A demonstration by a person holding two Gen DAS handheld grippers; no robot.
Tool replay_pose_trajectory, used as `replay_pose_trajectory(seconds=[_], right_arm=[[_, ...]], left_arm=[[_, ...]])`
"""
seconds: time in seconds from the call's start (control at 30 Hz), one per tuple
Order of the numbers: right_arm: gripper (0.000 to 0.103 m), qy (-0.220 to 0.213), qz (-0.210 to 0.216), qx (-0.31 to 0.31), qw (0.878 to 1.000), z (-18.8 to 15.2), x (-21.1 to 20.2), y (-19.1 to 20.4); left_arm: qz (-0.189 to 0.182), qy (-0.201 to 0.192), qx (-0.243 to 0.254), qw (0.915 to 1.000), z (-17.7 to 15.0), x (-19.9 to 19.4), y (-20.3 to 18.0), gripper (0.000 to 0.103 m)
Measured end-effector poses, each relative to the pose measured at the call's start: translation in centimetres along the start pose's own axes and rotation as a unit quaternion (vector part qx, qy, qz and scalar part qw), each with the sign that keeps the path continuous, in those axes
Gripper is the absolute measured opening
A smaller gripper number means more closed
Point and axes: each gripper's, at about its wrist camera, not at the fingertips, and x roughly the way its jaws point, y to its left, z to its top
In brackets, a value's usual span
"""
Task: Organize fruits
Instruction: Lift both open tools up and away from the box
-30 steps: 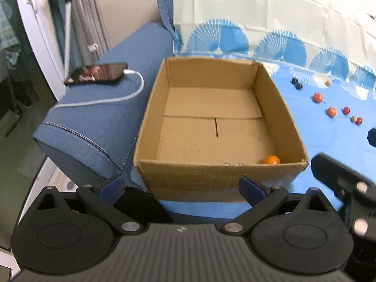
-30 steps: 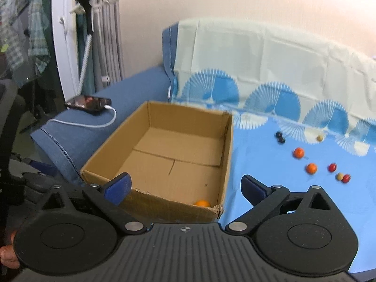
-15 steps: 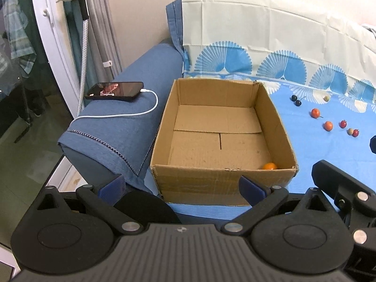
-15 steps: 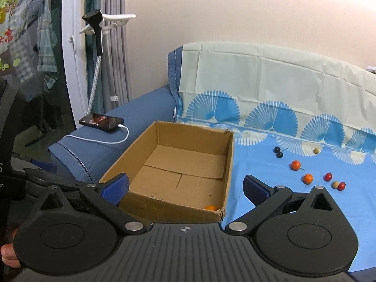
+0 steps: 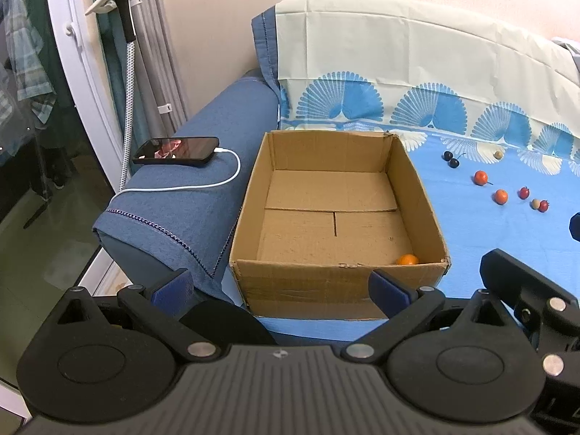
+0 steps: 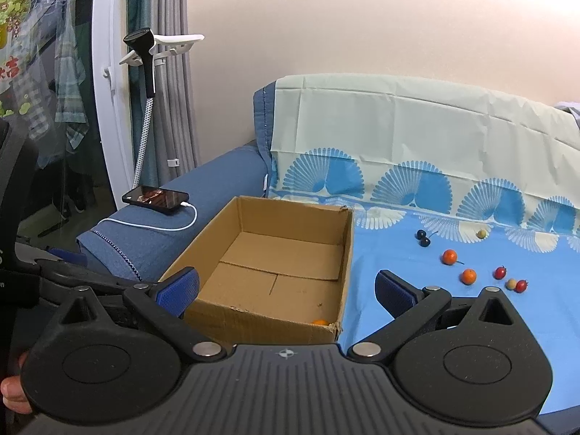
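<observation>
An open cardboard box (image 5: 337, 282) (image 6: 261, 320) sits on the blue sheet with one small orange fruit (image 5: 406, 260) (image 6: 320, 322) in its near right corner. Several small fruits lie on the sheet to the right: two orange ones (image 6: 449, 256) (image 6: 468, 276), dark cherries (image 6: 422, 238), red ones (image 6: 500, 272) and pale ones (image 6: 481, 233). My left gripper (image 5: 281, 286) is open and empty, in front of the box's near wall. Open and empty too, my right gripper (image 6: 286, 288) hangs before the box's near right corner.
A phone (image 5: 177, 149) on a white charging cable (image 5: 203, 186) lies on the blue sofa arm left of the box. A patterned cloth (image 6: 417, 137) covers the backrest. A stand with a holder (image 6: 145, 72) rises by the curtain at the left.
Both grippers have drawn back and up from the box, so it looks smaller and more of the wall and backrest shows. Both stay open; the fruits have not moved.
</observation>
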Motion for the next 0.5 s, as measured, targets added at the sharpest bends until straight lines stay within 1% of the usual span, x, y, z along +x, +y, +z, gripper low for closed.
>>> replay_pose_trajectory(seconds=[0.5], right_arm=[[0.102,0.021,0.000,0.012,1.000,-0.5,1.3,-0.3]], left_arm=[[-0.002,0.025,0.014,0.9996,-0.3,1.4,-0.8,0.103]])
